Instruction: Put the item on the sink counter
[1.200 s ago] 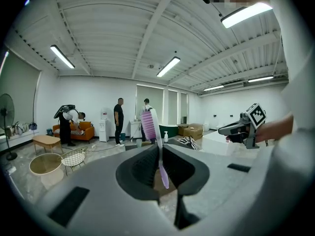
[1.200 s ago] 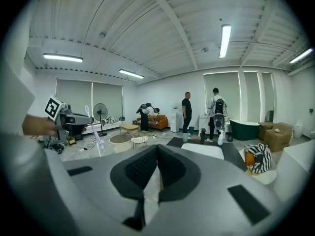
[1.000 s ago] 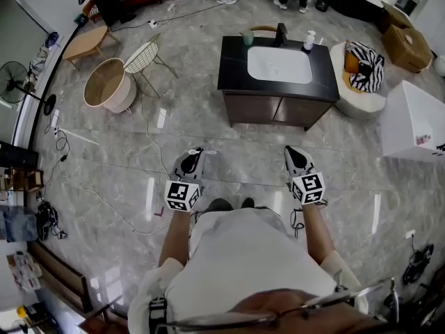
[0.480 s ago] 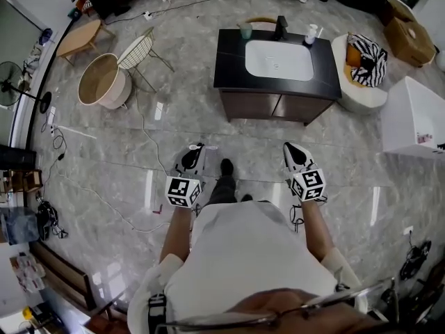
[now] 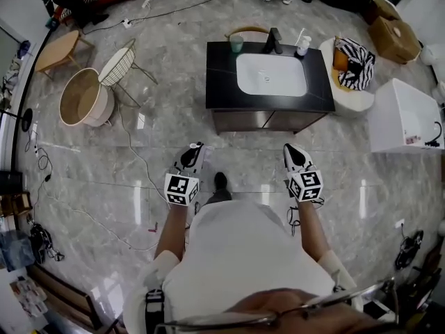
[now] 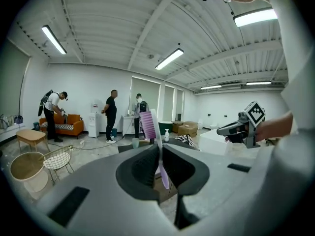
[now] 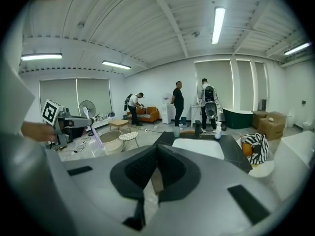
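Observation:
My left gripper [image 5: 193, 150] is shut on a purple-and-white toothbrush [image 6: 153, 132], which stands upright between the jaws with its bristle head on top. The brush also shows as a thin stick [image 7: 93, 132] in the right gripper view. My right gripper [image 5: 288, 150] is shut with nothing in it [image 7: 156, 163]. Both are held at waist height over the floor, short of the sink counter [image 5: 222, 82]. This is a dark cabinet with a white basin [image 5: 271, 74]. A green cup [image 5: 236, 42], a black faucet [image 5: 273, 40] and a soap bottle [image 5: 303, 45] stand along its far edge.
A round basket [image 5: 80, 97] and a wire chair [image 5: 119, 62] stand to the left. A white armchair with a striped cushion [image 5: 351, 72] and a white cabinet [image 5: 407, 117] are on the right. Cables [image 5: 132, 152] trail across the marble floor. People stand beyond the counter.
The person has stepped forward, so the sink counter now lies nearer and lower in the head view. Both grippers keep their pose, and the toothbrush stays gripped.

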Motion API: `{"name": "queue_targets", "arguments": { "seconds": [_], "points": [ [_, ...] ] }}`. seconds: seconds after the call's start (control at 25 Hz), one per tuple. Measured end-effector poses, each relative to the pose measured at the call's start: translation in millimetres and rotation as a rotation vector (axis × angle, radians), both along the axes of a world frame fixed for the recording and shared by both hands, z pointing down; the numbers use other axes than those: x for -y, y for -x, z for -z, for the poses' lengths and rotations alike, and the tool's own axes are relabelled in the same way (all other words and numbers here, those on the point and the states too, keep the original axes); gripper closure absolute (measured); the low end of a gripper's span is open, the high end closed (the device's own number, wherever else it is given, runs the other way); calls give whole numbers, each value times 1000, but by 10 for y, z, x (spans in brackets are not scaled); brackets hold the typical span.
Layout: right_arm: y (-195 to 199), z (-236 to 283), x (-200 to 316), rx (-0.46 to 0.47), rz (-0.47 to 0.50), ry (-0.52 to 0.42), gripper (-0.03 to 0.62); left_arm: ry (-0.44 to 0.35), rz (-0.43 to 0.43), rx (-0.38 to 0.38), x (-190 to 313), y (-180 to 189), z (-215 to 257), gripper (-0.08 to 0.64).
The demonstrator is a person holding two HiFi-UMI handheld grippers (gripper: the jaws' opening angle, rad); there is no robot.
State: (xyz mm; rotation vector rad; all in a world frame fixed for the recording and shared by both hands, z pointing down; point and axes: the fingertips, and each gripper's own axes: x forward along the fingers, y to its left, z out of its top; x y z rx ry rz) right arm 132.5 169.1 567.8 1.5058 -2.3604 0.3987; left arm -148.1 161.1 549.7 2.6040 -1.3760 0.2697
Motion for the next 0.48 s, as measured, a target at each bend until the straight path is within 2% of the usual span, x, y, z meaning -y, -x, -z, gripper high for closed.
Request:
{"name": "queue_targets", "arguments": {
  "seconds": [0.28,0.48],
  "points": [
    [213,42,490,-29,-38,6,588,-5,-75,-23,707,140,6,531],
    [351,66,706,-32,-64,3,588,8,-138,-38,1029,126,-36,531]
  ]
}}
